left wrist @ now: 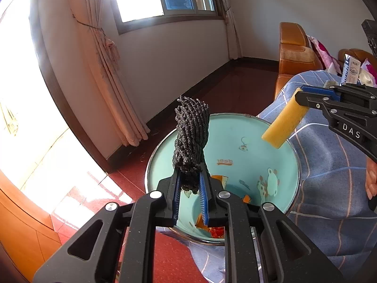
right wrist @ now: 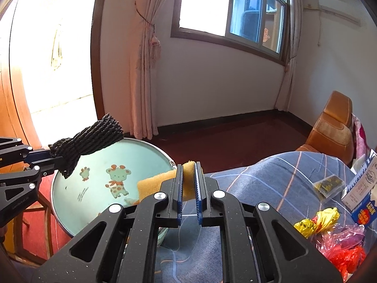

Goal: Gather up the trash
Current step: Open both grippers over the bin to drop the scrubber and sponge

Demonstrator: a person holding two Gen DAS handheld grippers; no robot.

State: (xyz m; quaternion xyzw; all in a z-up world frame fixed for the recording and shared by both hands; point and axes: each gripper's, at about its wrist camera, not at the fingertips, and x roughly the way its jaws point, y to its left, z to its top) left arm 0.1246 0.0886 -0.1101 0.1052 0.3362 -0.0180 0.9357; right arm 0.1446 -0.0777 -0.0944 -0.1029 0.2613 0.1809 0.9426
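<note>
- Room: white walls, window (right wrist: 235, 21) with tied-back pink curtains (right wrist: 146, 54), dark red floor (left wrist: 238, 87). Open floor runs from the basin back to the wall and baseboard; bright doorway on the left of both views.
- Surface: blue plaid cloth (left wrist: 329, 165) covers the right side; its rounded edge falls away beside the basin. An orange armchair (right wrist: 334, 122) stands behind it.
- Teal basin (left wrist: 278, 141) with a metal rim and cartoon prints sits below both grippers, mouth open upward, on what looks like a stand. Orange and red scraps (left wrist: 215, 230) lie at its bottom.
- Left gripper (left wrist: 189, 188): jaws nearly together, pinching the lower end of a dark knitted mesh bundle (left wrist: 190, 139). Bundle's long axis runs up and away from the fingertips, free end flared; it hangs over the basin's near-left part, not touching the rim.
- Right gripper (right wrist: 188, 186): jaws narrowed onto a yellow sponge strip (right wrist: 155, 184), held by one end. In the left wrist view, the strip (left wrist: 285, 122) slants down-left from the gripper (left wrist: 304, 99), free end above the basin's right rim, clear of it.
- Sponge and mesh bundle are well apart; basin interior is open between them.
- On the cloth at right: crumpled yellow wrapper (right wrist: 318, 219), red plastic (right wrist: 346, 259), a small dark sachet (right wrist: 327, 185), a blue-and-white carton (right wrist: 362, 195).
</note>
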